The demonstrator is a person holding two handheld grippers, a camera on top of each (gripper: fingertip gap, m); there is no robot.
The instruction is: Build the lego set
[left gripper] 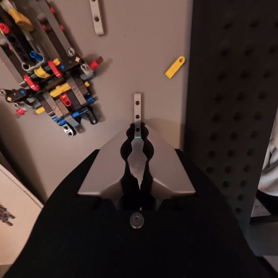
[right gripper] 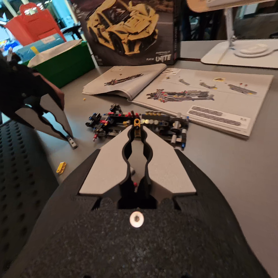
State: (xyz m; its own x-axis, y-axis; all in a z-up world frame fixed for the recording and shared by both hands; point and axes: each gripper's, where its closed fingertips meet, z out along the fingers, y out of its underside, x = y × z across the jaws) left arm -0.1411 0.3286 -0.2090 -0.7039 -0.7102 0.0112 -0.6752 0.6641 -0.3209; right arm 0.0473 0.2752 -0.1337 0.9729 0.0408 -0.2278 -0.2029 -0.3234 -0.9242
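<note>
My left tongs (left gripper: 137,127) are nipped shut on the near end of a short grey strip with holes (left gripper: 137,109). I grip it by the end so the free holes stay clear for pinning; in the right-hand view its far tip touches, or nearly touches, the table (right gripper: 225,165). Left of it in my left view lies the half-built car frame (left gripper: 49,84), a dense bundle of black and grey beams with red, blue and yellow pins. It lies flat on the table so both tongs can reach it. A second grey strip (left gripper: 97,19) lies beyond, and a loose yellow piece (left gripper: 175,67) waits nearer the black pegboard (left gripper: 233,120).

My right tongs (right gripper: 137,129) are nearly closed on a small yellow piece with a round eye (right gripper: 136,124), held upright just in front of the frame (right gripper: 135,126); I judge it gripped, though the blur keeps me from being sure. I take it to be lined up for pressing onto the frame. Behind, the open instruction book (right gripper: 195,93) faces me for reading, with the set's box (right gripper: 129,31) standing behind it. Another yellow piece (right gripper: 61,167) lies at the left.
</note>
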